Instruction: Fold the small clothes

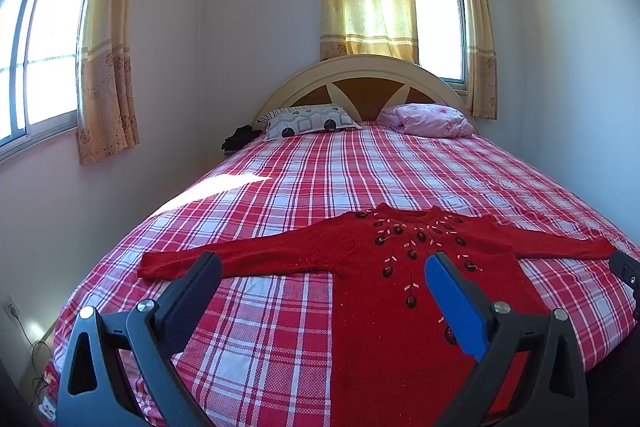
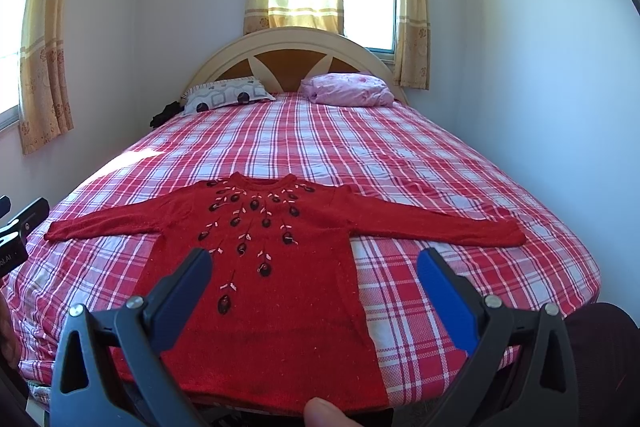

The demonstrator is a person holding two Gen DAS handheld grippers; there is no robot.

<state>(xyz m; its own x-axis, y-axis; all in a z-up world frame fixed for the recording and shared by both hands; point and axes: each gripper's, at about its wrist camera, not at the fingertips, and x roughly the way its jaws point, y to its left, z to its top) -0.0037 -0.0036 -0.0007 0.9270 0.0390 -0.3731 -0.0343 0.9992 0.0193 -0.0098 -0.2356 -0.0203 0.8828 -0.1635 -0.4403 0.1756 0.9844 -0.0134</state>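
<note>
A small red knitted sweater (image 1: 384, 307) with dark bead decoration lies flat, face up, on the near end of the bed, both sleeves spread out sideways; it also shows in the right wrist view (image 2: 276, 299). My left gripper (image 1: 324, 267) is open and empty, held above the sweater's left half and left sleeve. My right gripper (image 2: 314, 263) is open and empty, held above the sweater's lower body and right side. Neither touches the cloth. The right gripper's body shows at the right edge of the left wrist view (image 1: 626, 269).
The bed has a red and white checked sheet (image 1: 360, 171), a curved headboard (image 1: 360, 83), a patterned pillow (image 1: 308, 121) and a pink bundle (image 1: 428, 121) at the far end. Walls stand close on both sides. A thumb tip (image 2: 324, 413) shows at the bottom edge.
</note>
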